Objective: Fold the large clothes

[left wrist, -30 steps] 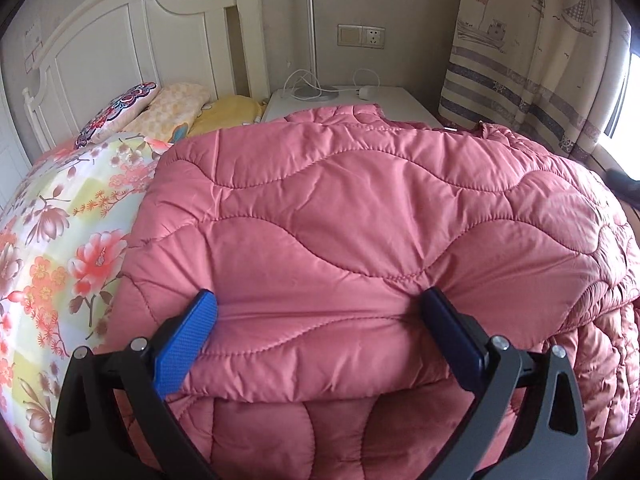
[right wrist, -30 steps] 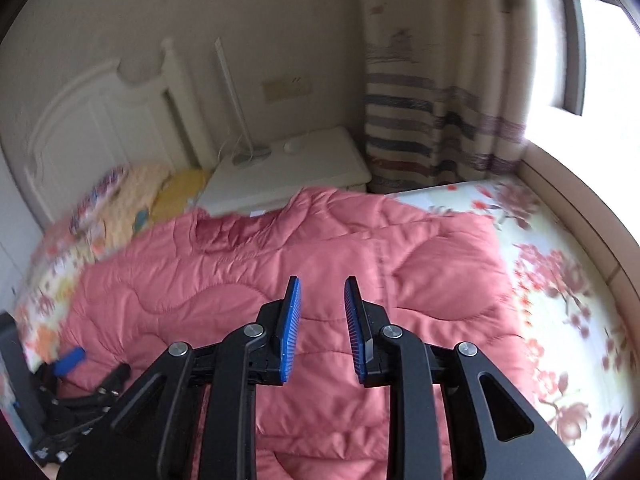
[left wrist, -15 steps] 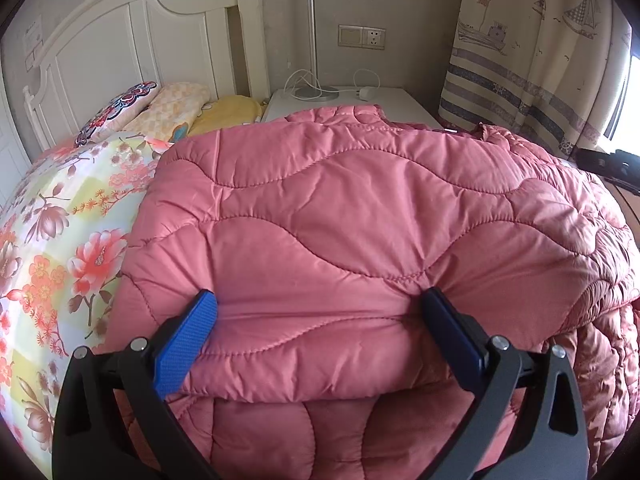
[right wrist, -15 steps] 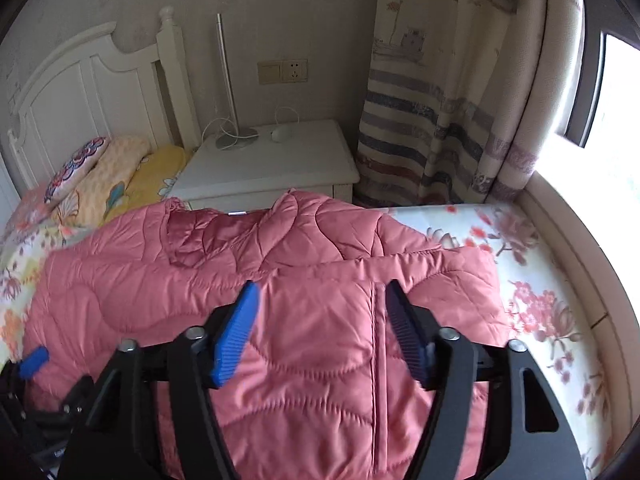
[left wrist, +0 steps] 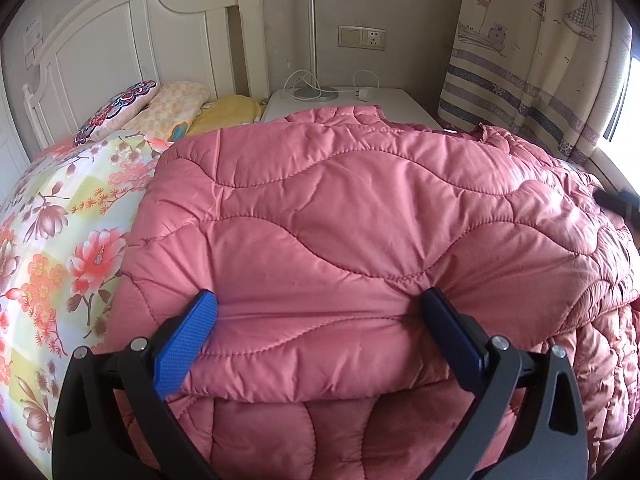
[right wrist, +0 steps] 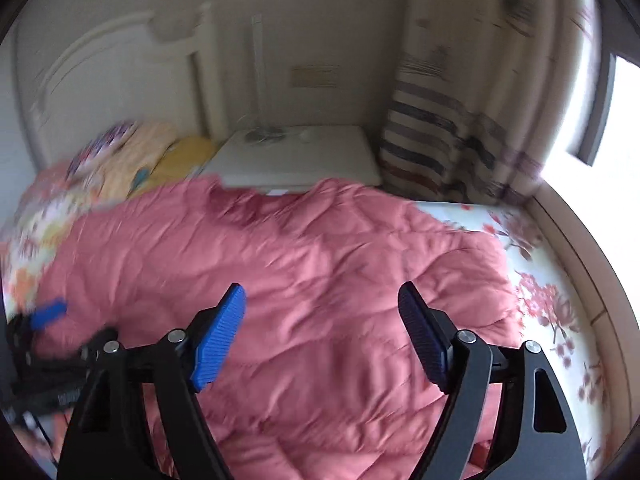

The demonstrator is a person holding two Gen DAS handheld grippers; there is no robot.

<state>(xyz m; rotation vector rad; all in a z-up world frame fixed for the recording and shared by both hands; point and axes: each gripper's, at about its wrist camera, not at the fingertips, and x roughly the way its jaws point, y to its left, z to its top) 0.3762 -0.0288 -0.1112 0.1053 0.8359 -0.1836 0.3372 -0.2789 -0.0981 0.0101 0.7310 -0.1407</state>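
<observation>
The pink quilted coat (left wrist: 340,220) is lying spread across the bed, covering most of the flowery bedsheet (left wrist: 60,240), with its collar end pointing toward the white nightstand (left wrist: 400,100). The left gripper (left wrist: 320,332) is sitting with its jaws spread wide, both blue pads (left wrist: 186,344) pressing against the folded-over edge of the coat, so it's straddling a thick chunk of fabric rather than pinching it. The right gripper (right wrist: 320,332) is hanging over the coat's other side with its jaws wide apart too, gripping nothing, and honestly that view is pretty blurry so I can't tell if it's touching the fabric. A few pillows (left wrist: 160,108) are piling up by the white headboard (left wrist: 120,40), a lamp pole (left wrist: 311,28) is standing on the nightstand, and a striped curtain (left wrist: 520,60) with little boats is hanging at the right.
</observation>
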